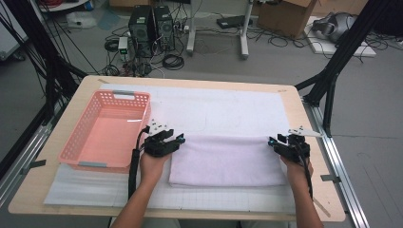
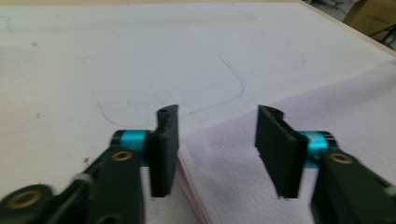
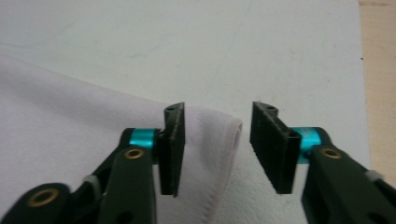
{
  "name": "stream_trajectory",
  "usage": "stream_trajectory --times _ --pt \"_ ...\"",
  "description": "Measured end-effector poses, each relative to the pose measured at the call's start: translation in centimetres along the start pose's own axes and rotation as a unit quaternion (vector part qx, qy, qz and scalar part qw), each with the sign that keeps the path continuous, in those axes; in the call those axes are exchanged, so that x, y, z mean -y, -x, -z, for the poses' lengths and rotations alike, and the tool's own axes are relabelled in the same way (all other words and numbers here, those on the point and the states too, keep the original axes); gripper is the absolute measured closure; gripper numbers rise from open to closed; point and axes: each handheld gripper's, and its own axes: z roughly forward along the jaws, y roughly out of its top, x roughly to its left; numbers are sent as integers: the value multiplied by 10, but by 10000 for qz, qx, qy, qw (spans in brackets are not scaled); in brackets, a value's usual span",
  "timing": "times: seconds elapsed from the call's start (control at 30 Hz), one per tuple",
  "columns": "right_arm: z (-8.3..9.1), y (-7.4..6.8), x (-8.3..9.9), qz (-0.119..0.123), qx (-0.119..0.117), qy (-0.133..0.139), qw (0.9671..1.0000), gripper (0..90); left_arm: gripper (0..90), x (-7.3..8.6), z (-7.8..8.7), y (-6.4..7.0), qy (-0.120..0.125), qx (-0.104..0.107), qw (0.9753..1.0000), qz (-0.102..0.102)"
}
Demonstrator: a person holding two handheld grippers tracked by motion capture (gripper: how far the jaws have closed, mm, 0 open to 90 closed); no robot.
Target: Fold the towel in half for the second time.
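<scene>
From the high view, a folded pale lilac terry towel (image 1: 228, 160) lay flat on the white gridded mat (image 1: 237, 111) that covered the light wooden table (image 1: 294, 102), towards the near edge and roughly in the middle. The left gripper (image 1: 177, 138) sat at the towel's far left corner and the right gripper (image 1: 272, 142) at its far right corner, each held in a hand coming up from below. A pink perforated plastic basket (image 1: 107, 130) stood on the mat just beside the left gripper, well apart from the right one. That view alone took in the basket, the table edges and the floor with its black computer towers (image 1: 152, 28) and brown cardboard box (image 1: 290, 16).

The left gripper view gave what the high view could not: the left gripper (image 2: 217, 140) had its jaws spread wide, released, with the towel's (image 2: 327, 107) corner edge running between them, nothing pinched. Faint pencil-like curves marked the mat (image 2: 116, 56) beyond.

The right gripper view showed the right gripper (image 3: 217, 140) likewise released, jaws apart, straddling the towel's (image 3: 70, 121) rounded, folded corner; the fold's doubled lip bulged up just beside the left jaw. The cloth there looked soft, finely napped and smooth, with a hemmed edge.
</scene>
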Motion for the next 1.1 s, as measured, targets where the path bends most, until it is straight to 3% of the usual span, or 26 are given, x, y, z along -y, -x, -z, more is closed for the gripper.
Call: stream_trajectory --times 0.07,0.13,0.2,0.33,0.53,0.6,0.73,0.9,1.0,1.1 --pt "7 0 0 15 -38 134 9999 536 483 2 6 5 24 96 9999 -130" --pt "15 -1 1 62 -216 208 9995 558 515 7 12 10 108 209 9997 -109" --pt "24 -5 6 218 -398 217 9987 627 546 16 17 13 -2 348 9993 -103" --pt "39 -9 23 457 -676 6 9967 762 606 36 27 20 -166 537 9984 -93" --pt "60 -16 49 558 -1096 -195 9922 760 622 52 44 26 -375 637 9972 -147" --pt "64 -18 55 627 -1143 -246 9912 760 619 55 48 29 -444 683 9965 -174" --pt "68 -19 65 678 -1124 -420 9905 766 627 59 53 35 -628 583 9958 -325" --pt "71 -21 74 614 -1018 -369 9922 774 655 63 56 41 -682 431 9951 -579" --pt "74 -23 77 576 -971 -319 9931 746 660 63 59 40 -626 455 9957 -515" --pt "81 -26 76 556 -976 -237 9934 676 602 65 65 36 -356 626 9966 -394"
